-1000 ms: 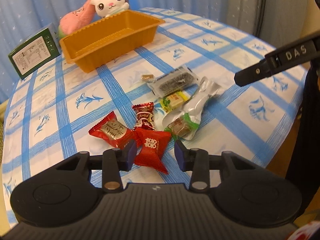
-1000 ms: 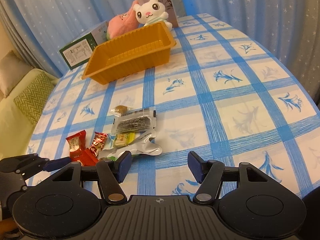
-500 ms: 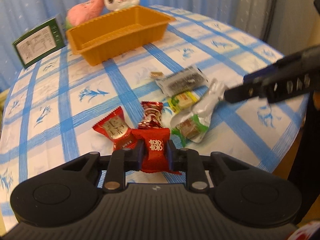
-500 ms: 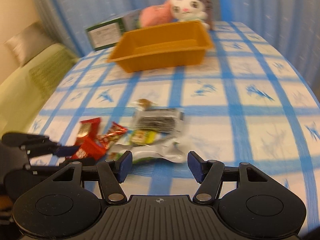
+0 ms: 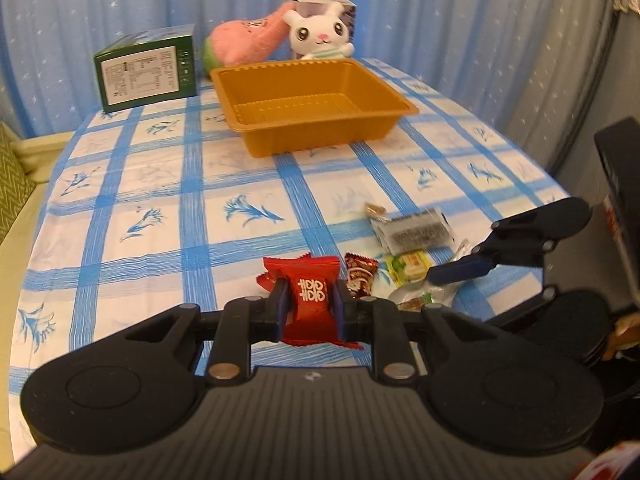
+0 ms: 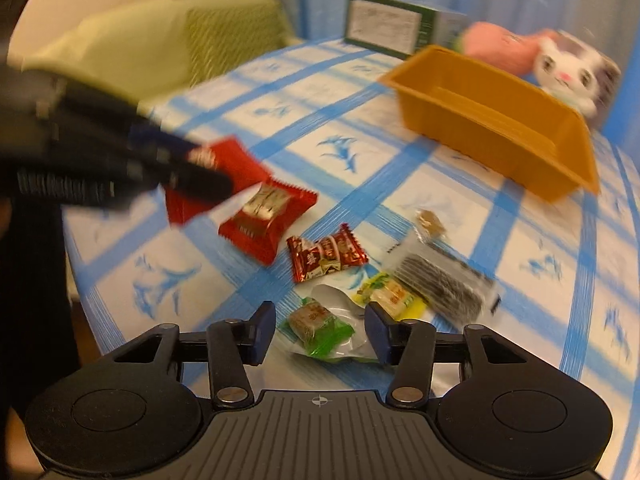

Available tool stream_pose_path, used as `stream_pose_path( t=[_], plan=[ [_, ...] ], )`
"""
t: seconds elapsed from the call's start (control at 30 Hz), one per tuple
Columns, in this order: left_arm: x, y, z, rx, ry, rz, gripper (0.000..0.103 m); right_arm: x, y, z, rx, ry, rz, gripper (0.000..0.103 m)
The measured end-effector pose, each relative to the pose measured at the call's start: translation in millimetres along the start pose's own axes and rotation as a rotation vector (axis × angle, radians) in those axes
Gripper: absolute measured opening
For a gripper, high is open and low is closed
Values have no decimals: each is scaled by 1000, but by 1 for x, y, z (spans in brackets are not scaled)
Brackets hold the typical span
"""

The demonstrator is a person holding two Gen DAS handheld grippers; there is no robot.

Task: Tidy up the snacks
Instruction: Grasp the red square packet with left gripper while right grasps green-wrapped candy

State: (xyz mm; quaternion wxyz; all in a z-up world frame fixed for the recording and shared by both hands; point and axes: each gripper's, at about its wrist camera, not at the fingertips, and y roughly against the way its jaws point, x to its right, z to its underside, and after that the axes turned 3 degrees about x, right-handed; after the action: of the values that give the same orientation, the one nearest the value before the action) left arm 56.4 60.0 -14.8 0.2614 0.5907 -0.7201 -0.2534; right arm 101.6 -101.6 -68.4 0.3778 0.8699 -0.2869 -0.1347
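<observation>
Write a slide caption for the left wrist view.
Left gripper clamps a red candy packet above the checked tablecloth, facing the empty orange tray.

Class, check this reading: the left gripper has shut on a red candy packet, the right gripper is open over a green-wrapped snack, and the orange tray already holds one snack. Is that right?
One detail is wrong: the orange tray holds nothing yet, as the left wrist view shows. The rest stands: the left gripper is shut on the red candy packet, and the right gripper has open jaws over the green-wrapped snack.

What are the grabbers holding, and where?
The left hand-held gripper pinches the red candy packet across its middle. The right hand-held gripper holds nothing.
</observation>
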Motion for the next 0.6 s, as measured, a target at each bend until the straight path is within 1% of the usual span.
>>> stream_pose_path(
  t=[0.07, 0.13, 0.23, 0.3, 0.33, 0.37, 0.43, 0.57, 0.6],
  plan=[
    [-3, 0, 0, 3, 19, 2, 20, -2, -5, -1, -18, 47, 2, 49],
    [-4, -1, 1, 1, 27, 4, 20, -3, -9, -2, -32, 68, -5, 42],
    [-4, -2, 2, -2, 33, 7, 20, -6, -11, -4, -50, 76, -19, 40],
    [-5, -3, 2, -4, 35, 10, 20, -5, -12, -4, -61, 68, -27, 38],
    [-4, -3, 3, -3, 36, 11, 20, -5, -12, -3, -64, 61, -30, 33],
    [-4, -3, 3, -3, 38, 12, 20, -5, -12, -3, -65, 50, -35, 32],
    [-4, -2, 3, -3, 41, 12, 20, -6, -10, -2, -58, 33, -35, 26],
    [-4, -2, 4, -2, 41, 11, 20, -7, -6, 0, -35, 12, -25, 24],
    [-4, -2, 4, -2, 43, 8, 20, -7, -4, 0, -25, 6, -19, 22]
  ],
)
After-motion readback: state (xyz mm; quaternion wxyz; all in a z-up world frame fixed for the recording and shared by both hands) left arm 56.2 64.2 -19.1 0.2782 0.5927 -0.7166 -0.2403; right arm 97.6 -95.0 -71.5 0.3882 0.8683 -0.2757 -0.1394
